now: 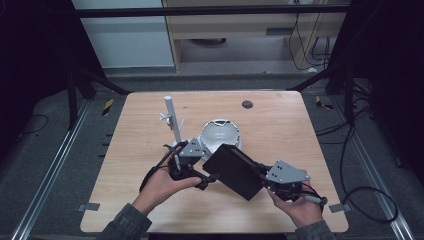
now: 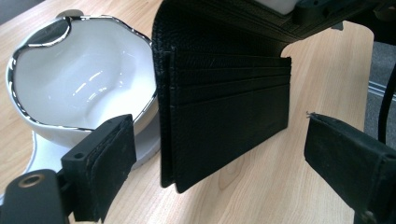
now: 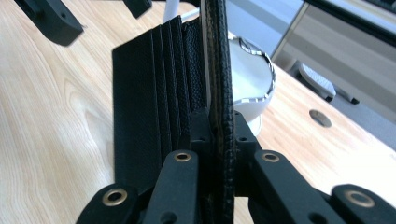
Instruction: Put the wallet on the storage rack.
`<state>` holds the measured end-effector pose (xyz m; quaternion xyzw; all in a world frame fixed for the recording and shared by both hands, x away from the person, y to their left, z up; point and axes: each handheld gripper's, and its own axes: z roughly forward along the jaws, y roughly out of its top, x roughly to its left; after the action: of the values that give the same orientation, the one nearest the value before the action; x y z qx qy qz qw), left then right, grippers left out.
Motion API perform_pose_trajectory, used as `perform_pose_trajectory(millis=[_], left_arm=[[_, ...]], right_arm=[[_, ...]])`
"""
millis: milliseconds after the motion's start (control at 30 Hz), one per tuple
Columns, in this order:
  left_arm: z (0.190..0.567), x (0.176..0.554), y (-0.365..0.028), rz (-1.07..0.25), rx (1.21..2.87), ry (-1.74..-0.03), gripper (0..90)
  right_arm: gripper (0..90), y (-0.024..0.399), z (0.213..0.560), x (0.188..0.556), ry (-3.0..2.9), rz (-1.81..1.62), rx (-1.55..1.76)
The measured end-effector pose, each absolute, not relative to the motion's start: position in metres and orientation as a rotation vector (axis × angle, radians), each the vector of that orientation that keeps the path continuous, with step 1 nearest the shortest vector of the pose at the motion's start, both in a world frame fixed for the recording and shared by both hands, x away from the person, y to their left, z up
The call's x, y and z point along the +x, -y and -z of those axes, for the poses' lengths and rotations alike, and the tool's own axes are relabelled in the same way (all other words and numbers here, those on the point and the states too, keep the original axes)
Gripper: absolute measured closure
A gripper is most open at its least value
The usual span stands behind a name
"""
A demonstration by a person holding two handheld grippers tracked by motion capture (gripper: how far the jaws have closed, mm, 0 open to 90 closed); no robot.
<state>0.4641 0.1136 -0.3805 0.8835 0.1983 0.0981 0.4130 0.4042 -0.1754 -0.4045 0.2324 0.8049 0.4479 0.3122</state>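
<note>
Right gripper (image 3: pixel 219 135) clamps one flap of the black wallet (image 1: pixel 235 171), held open above the table (image 1: pixel 280 120). Left gripper (image 1: pixel 205 181) gapes beside it, gripping nothing; white bowl (image 1: pixel 220 134) and stand (image 1: pixel 172 120) sit just behind.

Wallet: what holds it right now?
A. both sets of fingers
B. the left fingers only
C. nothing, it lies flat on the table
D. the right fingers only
D: the right gripper is clamped on the wallet edge, while the left gripper stands open, its fingers clear of the leather.
</note>
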Motion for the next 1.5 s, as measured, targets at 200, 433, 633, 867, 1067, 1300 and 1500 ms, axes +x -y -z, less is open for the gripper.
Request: perform_pose_trajectory(millis=[200, 433, 633, 867, 1067, 1300, 1500], left_arm=[[0.379, 0.463, -0.115, -0.253, 2.220, -0.495, 8.5], [0.378, 0.464, -0.115, -0.254, 2.219, -0.487, 8.2], [0.377, 0.465, -0.112, -0.256, 2.221, -0.474, 8.2], [0.381, 0.472, -0.108, -0.215, 2.231, -0.463, 11.3], [0.379, 0.479, -0.109, -0.173, 2.279, -0.445, 46.3], [0.358, 0.474, -0.112, -0.153, 2.297, -0.448, 79.9], [0.335, 0.467, -0.099, -0.172, 2.358, -0.459, 80.8]], right_arm=[[84.0, 0.173, 0.399, 0.402, -2.105, -1.226, 0.598], [84.0, 0.172, 0.398, 0.401, -2.107, -1.245, 0.580], [84.0, 0.173, 0.396, 0.398, -2.102, -1.264, 0.558], [84.0, 0.172, 0.392, 0.395, -2.087, -1.307, 0.543], [83.9, 0.172, 0.392, 0.395, -2.086, -1.309, 0.532], [81.7, 0.176, 0.408, 0.394, -2.106, -1.294, 0.544], [76.6, 0.175, 0.418, 0.391, -2.108, -1.338, 0.572]])
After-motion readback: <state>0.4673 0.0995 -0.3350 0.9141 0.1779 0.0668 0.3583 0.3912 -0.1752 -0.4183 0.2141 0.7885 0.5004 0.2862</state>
